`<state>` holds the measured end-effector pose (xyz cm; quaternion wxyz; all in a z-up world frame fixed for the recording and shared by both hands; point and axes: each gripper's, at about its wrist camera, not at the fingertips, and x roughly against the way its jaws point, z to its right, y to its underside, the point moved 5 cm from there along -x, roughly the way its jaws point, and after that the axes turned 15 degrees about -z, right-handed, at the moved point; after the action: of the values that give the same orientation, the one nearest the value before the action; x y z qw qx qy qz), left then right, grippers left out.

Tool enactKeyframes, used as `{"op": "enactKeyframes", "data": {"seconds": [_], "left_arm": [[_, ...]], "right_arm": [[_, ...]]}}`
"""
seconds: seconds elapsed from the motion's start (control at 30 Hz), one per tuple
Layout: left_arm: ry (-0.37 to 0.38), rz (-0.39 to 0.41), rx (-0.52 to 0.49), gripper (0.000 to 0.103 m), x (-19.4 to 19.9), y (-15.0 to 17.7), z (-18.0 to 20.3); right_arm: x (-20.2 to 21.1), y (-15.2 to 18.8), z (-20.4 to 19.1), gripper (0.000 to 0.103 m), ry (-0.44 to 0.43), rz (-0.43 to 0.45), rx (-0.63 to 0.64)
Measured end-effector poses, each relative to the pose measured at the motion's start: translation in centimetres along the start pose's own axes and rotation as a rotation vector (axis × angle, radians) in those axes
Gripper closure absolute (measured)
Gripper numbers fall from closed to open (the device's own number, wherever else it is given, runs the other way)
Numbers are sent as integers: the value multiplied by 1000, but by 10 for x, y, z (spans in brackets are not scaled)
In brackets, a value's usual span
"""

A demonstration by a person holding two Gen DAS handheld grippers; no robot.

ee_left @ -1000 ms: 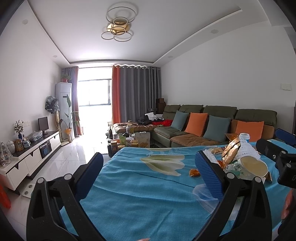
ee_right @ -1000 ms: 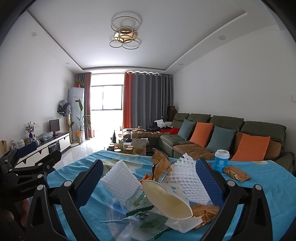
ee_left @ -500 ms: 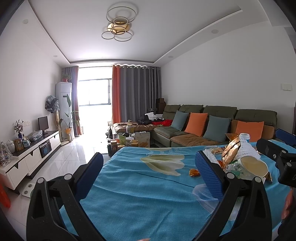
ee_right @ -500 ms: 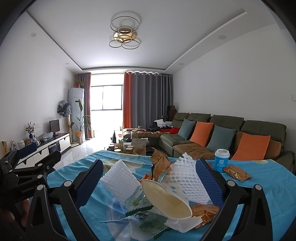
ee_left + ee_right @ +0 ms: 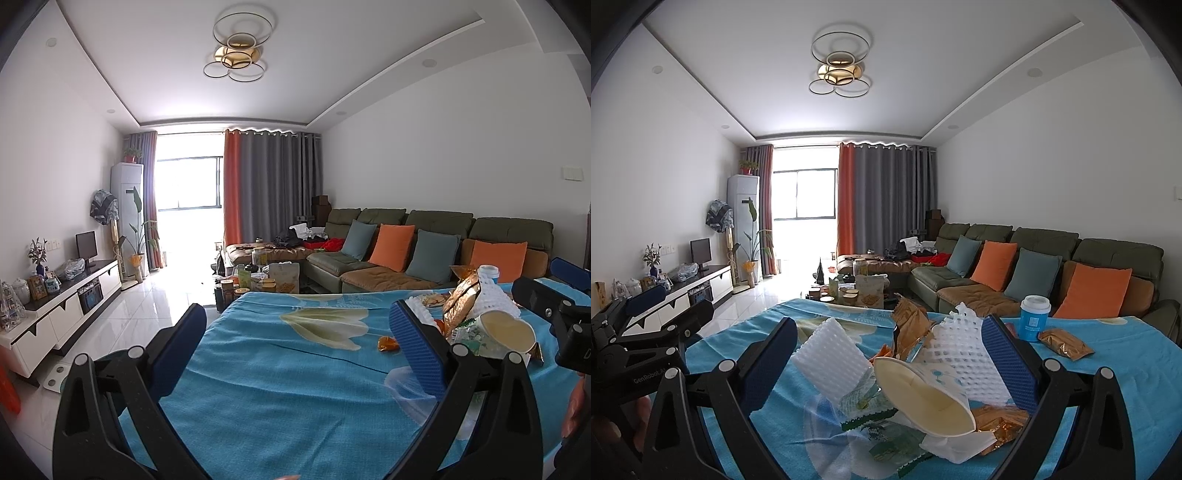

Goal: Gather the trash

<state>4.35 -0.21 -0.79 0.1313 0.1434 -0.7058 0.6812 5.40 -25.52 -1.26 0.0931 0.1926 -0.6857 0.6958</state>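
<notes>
A heap of trash lies on the blue tablecloth (image 5: pixel 1126 369): a squashed cream paper cup (image 5: pixel 923 395), white foam fruit nets (image 5: pixel 964 358), gold wrappers (image 5: pixel 910 328), green-printed packets (image 5: pixel 871 410) and a clear plastic bag (image 5: pixel 827 443). My right gripper (image 5: pixel 886 354) hangs open just above and around this heap, touching nothing. In the left wrist view the same heap (image 5: pixel 480 325) lies at the right, and my left gripper (image 5: pixel 295 343) is open over bare cloth. A small orange scrap (image 5: pixel 387 344) lies near its right finger.
A blue paper cup with a white lid (image 5: pixel 1033 322) and a gold packet (image 5: pixel 1065 343) stand at the table's far right. Beyond the table are a sofa with orange cushions (image 5: pixel 1034 273), a cluttered coffee table (image 5: pixel 857 288) and a TV cabinet (image 5: pixel 62 310) on the left.
</notes>
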Motion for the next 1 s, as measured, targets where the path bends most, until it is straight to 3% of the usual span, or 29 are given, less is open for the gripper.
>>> {"op": "enactKeyframes", "data": {"seconds": [0.77, 0.9, 1.0], "left_arm": [[9, -13, 0, 6, -4, 2, 1], [47, -39, -8, 6, -8, 4, 4], [118, -89, -29, 6, -16, 6, 12]], "right_arm": [[1, 4, -2, 7, -14, -16, -6], [-1, 7, 1, 7, -14, -37, -10], [-8, 11, 7, 7, -23, -85, -20]]}}
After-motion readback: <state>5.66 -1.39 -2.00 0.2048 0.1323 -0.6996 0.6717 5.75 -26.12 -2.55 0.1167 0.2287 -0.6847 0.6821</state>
